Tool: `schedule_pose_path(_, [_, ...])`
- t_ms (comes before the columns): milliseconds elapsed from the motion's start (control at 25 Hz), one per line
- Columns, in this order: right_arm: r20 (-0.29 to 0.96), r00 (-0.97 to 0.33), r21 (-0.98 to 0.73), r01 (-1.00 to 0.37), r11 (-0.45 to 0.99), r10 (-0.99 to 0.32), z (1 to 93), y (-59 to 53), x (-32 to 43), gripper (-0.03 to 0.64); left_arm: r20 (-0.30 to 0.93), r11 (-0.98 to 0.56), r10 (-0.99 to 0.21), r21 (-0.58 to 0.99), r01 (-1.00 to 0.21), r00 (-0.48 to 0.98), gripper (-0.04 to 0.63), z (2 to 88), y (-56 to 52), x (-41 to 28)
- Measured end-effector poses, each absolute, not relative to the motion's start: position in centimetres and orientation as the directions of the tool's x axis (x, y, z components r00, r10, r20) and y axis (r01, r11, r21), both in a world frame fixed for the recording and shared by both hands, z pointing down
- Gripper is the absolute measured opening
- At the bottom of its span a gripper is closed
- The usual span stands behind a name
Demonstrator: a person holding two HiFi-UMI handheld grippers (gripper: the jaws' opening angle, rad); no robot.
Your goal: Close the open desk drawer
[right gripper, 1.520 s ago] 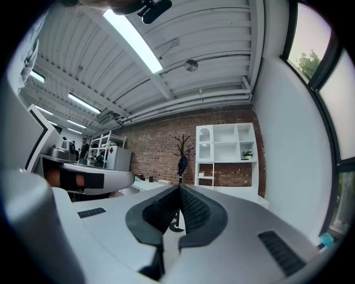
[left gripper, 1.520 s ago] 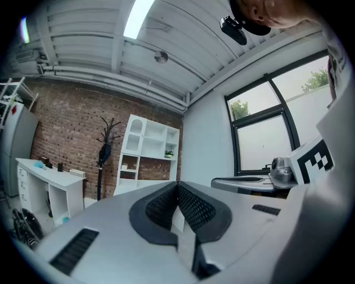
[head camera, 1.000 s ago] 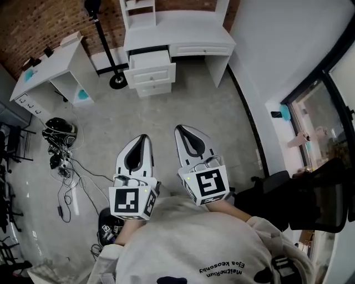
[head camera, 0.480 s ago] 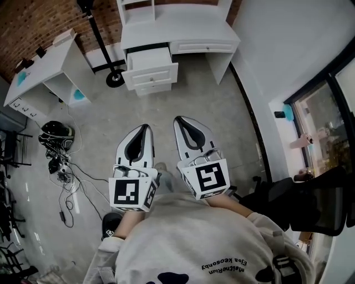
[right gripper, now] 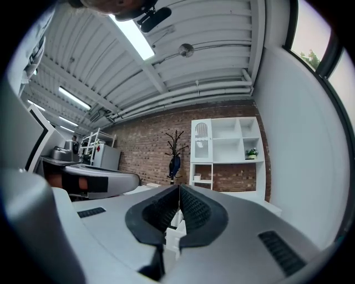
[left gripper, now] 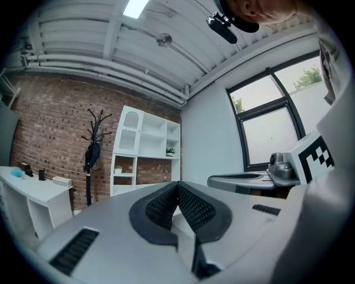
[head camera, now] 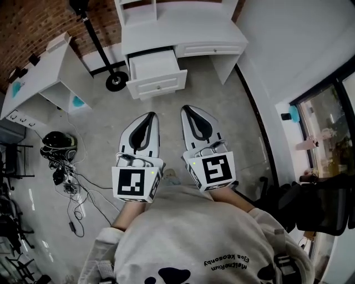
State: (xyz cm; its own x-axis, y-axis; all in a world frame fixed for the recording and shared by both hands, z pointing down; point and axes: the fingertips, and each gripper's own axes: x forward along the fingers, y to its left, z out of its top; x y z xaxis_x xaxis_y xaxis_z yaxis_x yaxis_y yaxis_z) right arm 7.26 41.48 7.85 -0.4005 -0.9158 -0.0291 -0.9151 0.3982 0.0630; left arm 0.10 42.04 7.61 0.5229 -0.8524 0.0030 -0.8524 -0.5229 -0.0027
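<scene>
Hovering side by side over the grey floor, both grippers are held out in front of the person, well short of the desk. The left gripper is clenched: in the left gripper view its ribbed black pads meet at the tips and grip nothing. The right gripper is clenched the same way, and in the right gripper view its pads touch at the tips, also on nothing. Each gripper's marker cube sits nearest the person's chest, and the two cubes are near each other but apart.

The white desk stands against the brick wall at the far edge of the floor, with a white shelf unit on its back edge. The drawer is under the desk's left end, pulled well out toward the person, with its inside showing white. Its front panel, with a small knob, faces the grippers. Neither gripper touches it; both point roughly at it from a distance.

A round black stand base sits on the floor just left of the drawer. A second white desk stands along the left edge of the floor. Near it lie a dark helmet and a tangle of cables. A black chair is at the right edge, by the window.
</scene>
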Motion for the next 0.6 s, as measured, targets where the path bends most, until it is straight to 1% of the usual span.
schedule_pose_path(160, [-0.029,-0.374,0.059,-0.926,0.372,-0.927,7.6,38.4,6.4,0.032,0.014,-0.547,-0.837,-0.016,-0.837,0.547,0.018,7.3,38.8,-0.8])
schedule_pose_path(360, [-0.012,-0.371,0.076,-0.926,0.369,-0.928,8.1,36.1,5.4,0.032,0.020,-0.556,-0.831,0.010,-0.831,0.556,0.018,8.1,36.2,-1.7])
schedule_pose_path(600, [0.002,-0.354,0.077,-0.933,0.353,-0.935,9.3,34.0,6.2,0.032,0.015,-0.564,-0.825,0.038,-0.825,0.565,0.018,9.5,33.9,-1.2])
